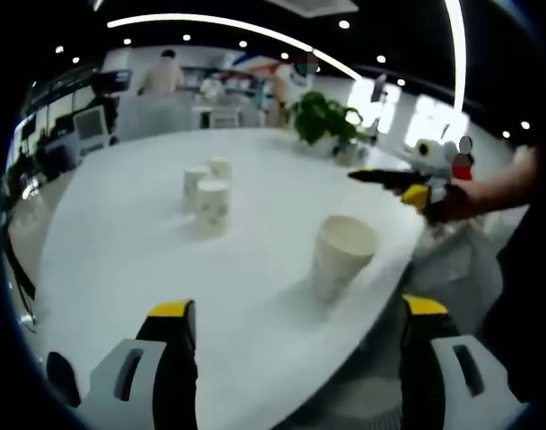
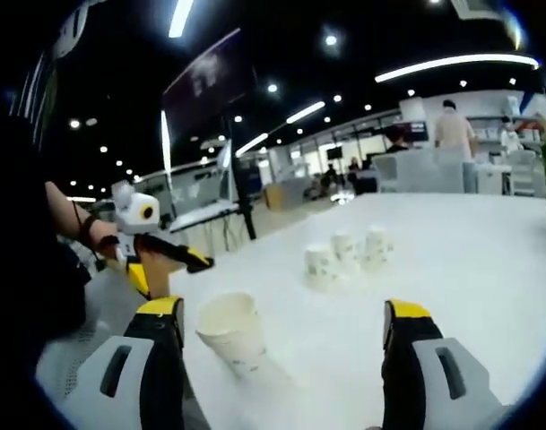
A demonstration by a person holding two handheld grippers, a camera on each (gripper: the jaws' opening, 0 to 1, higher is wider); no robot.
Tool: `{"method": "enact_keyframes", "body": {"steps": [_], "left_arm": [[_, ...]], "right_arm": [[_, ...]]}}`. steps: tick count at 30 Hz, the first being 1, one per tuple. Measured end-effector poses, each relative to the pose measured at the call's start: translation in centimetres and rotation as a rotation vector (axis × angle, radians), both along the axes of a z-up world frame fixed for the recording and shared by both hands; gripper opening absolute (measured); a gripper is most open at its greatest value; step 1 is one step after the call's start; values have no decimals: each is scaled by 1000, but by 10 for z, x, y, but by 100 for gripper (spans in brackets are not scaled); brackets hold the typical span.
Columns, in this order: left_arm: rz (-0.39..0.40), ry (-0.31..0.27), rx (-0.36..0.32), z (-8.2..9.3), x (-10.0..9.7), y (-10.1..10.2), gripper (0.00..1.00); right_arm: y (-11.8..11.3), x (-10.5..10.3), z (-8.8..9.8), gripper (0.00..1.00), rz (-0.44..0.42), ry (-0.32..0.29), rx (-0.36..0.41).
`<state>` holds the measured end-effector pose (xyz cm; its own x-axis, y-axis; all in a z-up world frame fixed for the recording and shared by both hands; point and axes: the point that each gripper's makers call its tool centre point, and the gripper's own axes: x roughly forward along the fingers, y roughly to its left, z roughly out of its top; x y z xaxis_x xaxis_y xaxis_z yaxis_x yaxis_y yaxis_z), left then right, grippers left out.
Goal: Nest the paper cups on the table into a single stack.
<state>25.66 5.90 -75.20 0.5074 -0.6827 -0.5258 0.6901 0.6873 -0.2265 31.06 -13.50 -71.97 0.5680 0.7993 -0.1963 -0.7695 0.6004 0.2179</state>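
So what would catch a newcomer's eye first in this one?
The lone upright paper cup near the white table's edge, mouth open, standing nearest both cameras. Farther in, three patterned cups stand mouth-down in a tight cluster. The left tongs and right tongs are both wide open and empty, aimed toward the lone cup, and a potted plant sits at the far edge.

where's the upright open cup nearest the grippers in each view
Left gripper view: the nearest paper cup stands right of centre, near the table's edge, ahead of the left gripper.
Right gripper view: the same cup sits low and left of centre, beside the left jaw of the right gripper.
Shared landmark: the cluster of three printed cups farther back on the white table.
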Motion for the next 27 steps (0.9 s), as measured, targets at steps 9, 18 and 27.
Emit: {"method": "enact_keyframes", "body": {"steps": [9, 18, 27], "left_arm": [[1, -10, 1, 2, 1, 3, 92], [1, -5, 0, 0, -1, 3, 92], [-3, -7, -1, 0, 3, 2, 93]], "right_arm": [[-4, 4, 1, 100, -33, 17, 5], [-9, 6, 7, 100, -47, 19, 15], [-10, 5, 2, 100, -61, 51, 32]]}}
